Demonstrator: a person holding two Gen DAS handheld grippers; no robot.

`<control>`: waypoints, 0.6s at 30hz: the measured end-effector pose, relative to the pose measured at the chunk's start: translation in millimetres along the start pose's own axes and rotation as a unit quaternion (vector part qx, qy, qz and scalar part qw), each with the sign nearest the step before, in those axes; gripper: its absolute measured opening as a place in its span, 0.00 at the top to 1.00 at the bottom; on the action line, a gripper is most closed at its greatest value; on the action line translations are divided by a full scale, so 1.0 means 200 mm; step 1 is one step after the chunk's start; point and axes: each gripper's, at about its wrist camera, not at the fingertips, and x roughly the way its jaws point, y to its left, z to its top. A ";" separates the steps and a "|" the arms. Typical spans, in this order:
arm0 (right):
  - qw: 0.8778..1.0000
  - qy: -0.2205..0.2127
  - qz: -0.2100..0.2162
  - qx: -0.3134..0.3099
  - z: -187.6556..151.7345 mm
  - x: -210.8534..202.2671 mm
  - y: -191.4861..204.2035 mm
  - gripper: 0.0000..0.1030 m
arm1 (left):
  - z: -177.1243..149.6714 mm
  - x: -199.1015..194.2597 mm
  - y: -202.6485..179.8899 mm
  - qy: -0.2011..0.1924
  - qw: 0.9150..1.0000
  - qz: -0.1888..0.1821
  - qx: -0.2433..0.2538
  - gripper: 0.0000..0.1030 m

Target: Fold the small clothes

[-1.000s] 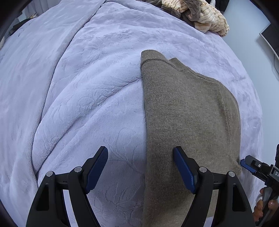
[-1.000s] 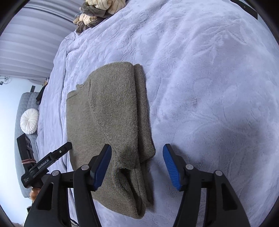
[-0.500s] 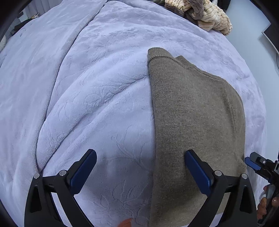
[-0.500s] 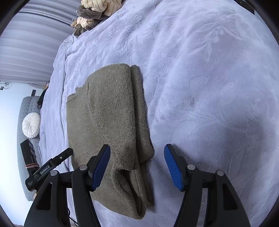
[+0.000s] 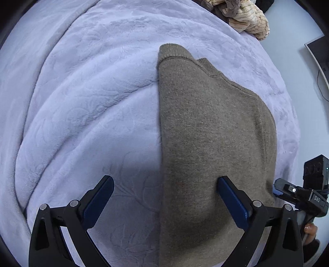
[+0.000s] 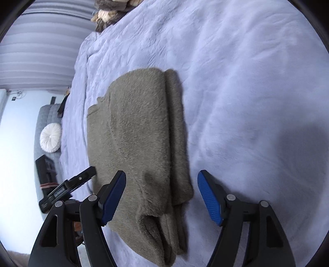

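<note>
A taupe knit sweater (image 5: 213,131) lies folded lengthwise on the lavender blanket (image 5: 86,106), collar end far from me. My left gripper (image 5: 164,197) is open and empty, straddling the sweater's long left fold edge near its close end. In the right wrist view the sweater (image 6: 135,131) lies flat with a folded sleeve strip along its right side. My right gripper (image 6: 162,195) is open and empty, just above the sweater's near right corner. Each gripper shows at the edge of the other's view: the right one (image 5: 296,193) and the left one (image 6: 70,187).
A heap of tan and brown striped clothes (image 5: 242,14) lies at the far end of the bed, also in the right wrist view (image 6: 111,10). A grey seat with a round white cushion (image 6: 50,137) stands beyond the bed's edge. A dark monitor edge (image 5: 320,53) is at right.
My left gripper's jaws have opened wider and it has shifted left, so the sweater's fold edge now lies between the fingers. My right gripper has drifted slightly, still open.
</note>
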 end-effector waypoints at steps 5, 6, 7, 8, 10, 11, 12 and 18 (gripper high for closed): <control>0.999 0.035 0.003 -0.026 0.08 0.13 0.04 0.27 | 0.02 0.08 -0.08 0.016 0.999 -0.029 0.024 0.02; 0.999 0.038 0.001 -0.030 0.09 0.15 0.05 0.26 | 0.02 0.10 -0.09 0.019 0.999 -0.032 0.026 0.02; 0.999 0.041 0.001 -0.034 0.10 0.17 0.06 0.25 | 0.03 0.11 -0.10 0.021 0.999 -0.035 0.028 0.02; 0.998 0.042 0.002 -0.037 0.11 0.19 0.07 0.24 | 0.02 0.13 -0.11 0.021 0.999 -0.039 0.028 0.02; 0.998 0.045 0.010 -0.046 0.11 0.20 0.11 0.23 | 0.03 0.14 -0.12 0.021 0.998 -0.044 0.026 0.02; 0.997 0.045 0.025 -0.053 0.11 0.21 0.13 0.23 | 0.03 0.14 -0.12 0.020 0.999 -0.045 0.024 0.02; 0.997 0.046 0.041 -0.057 0.11 0.21 0.14 0.23 | 0.04 0.15 -0.12 0.019 0.999 -0.045 0.023 0.02; 0.995 0.054 0.068 -0.042 0.13 0.25 0.09 0.22 | 0.04 0.17 -0.13 0.014 0.999 -0.049 0.013 0.01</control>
